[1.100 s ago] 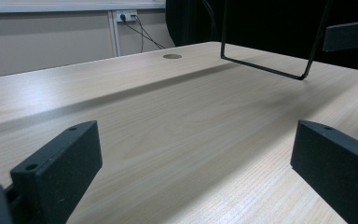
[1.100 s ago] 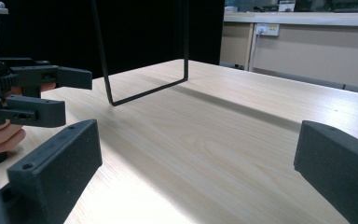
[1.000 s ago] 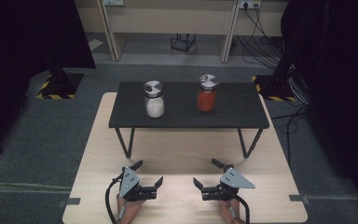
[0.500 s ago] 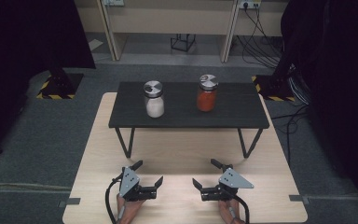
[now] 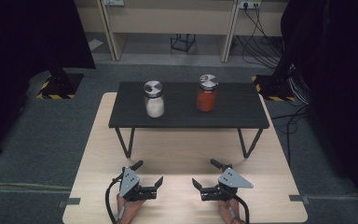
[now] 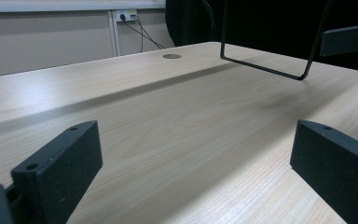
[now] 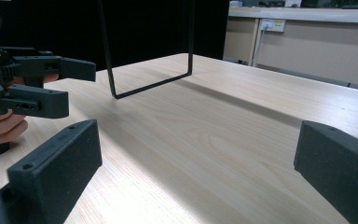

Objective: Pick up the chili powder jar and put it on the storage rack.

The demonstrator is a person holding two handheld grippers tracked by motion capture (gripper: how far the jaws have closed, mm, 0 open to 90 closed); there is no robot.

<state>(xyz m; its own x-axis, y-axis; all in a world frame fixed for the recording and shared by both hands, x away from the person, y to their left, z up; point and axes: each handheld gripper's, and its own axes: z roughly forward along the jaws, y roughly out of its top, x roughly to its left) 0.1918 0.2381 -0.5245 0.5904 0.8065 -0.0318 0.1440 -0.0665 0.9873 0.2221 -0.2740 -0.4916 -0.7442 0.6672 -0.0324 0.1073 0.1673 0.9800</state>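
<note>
Two jars with metal lids stand on a low black table: a white-filled jar at the left and a red-filled jar at the right. My left gripper rests near the front edge of the wooden table, open and holding nothing. My right gripper sits beside it, also open, and the two point toward each other. In the left gripper view the jaws of my left gripper are wide apart over bare wood. In the right gripper view my right gripper is equally wide, with the left gripper and a hand farther off.
The black table's thin wire legs stand on the wood ahead of both grippers; one leg shows in the left gripper view and another leg in the right. Grey carpet surrounds the table. Cables hang at the back right.
</note>
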